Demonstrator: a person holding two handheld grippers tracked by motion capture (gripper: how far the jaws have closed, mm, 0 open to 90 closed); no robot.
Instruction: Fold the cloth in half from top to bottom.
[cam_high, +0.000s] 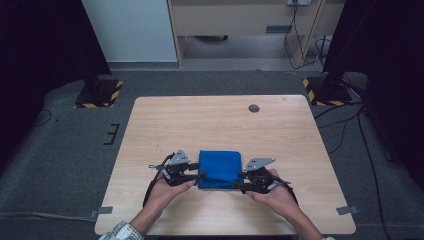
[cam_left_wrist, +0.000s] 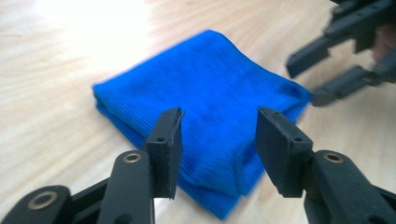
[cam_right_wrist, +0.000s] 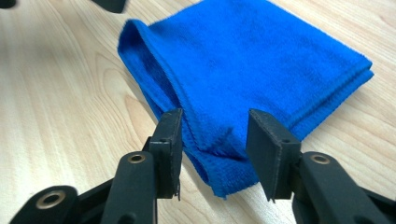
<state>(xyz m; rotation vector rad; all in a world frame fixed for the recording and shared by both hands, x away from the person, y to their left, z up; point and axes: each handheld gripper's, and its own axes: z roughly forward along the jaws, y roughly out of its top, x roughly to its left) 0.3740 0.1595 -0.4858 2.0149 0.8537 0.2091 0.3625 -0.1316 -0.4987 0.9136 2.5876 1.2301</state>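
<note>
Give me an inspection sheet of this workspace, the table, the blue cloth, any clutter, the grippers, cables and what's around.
Surface: light wooden table, bare apart from the cloth; a dark round spot near the far edge.
Job's things: folded blue cloth lying flat near the front edge.
Clutter: nothing seen.
Grippers: left hand-held gripper and right hand-held gripper, one at each side of the cloth, jaws apart over its corners, not pressing.
Cables: black cables on the floor at right.
Surroundings: grey carpet, striped stand bases.

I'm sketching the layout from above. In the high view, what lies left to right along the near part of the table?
left gripper → folded blue cloth → right gripper, all on the wooden table.
</note>
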